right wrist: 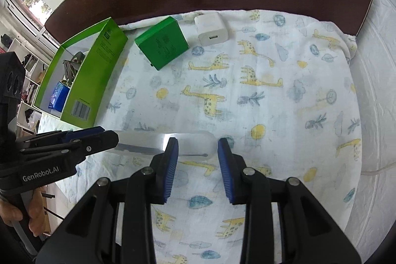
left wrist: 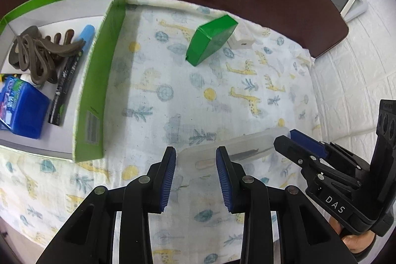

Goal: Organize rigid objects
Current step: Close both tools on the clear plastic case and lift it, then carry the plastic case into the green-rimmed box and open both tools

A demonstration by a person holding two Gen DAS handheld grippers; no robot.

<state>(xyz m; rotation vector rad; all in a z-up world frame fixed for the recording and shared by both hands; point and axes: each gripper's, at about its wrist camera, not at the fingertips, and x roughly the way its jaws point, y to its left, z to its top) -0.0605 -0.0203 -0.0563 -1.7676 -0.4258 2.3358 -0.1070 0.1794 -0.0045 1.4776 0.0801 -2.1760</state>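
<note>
Item one: my left gripper [left wrist: 196, 173], jaws spread, nothing between them. Just ahead of its fingertips lay a translucent plastic case [left wrist: 232, 149] flat on the giraffe-print cloth [left wrist: 173, 81], with a slim tool dimly visible inside.

Item two: my right gripper [right wrist: 198, 171], jaws likewise spread and empty, faced the same case [right wrist: 173, 140] from its other end. In the left view its tips reached the case's far end; I could not tell whether they touched it.

Item three: green cardboard tray [left wrist: 99, 81], well off to the left of my left gripper. Contents: a brown hair claw clip [left wrist: 40, 53], a blue-capped marker [left wrist: 71, 73], a blue plastic box [left wrist: 21, 108].

Item four: small green box [left wrist: 210, 41], far ahead and tilted, with a white USB charger [left wrist: 241, 42] just beside it. Both loose on the cloth, not yet in the tray.

Hazards, as I judged them:
- The case looked smooth and shallow; a pinch on one end alone could let it pivot or slide out.
- Two grippers closing on it at once risked their tips colliding.
- The soft cloth could bunch up under a low pinch and get caught with the case.
- If the lid was loose, tilting might spill what it held.
</note>
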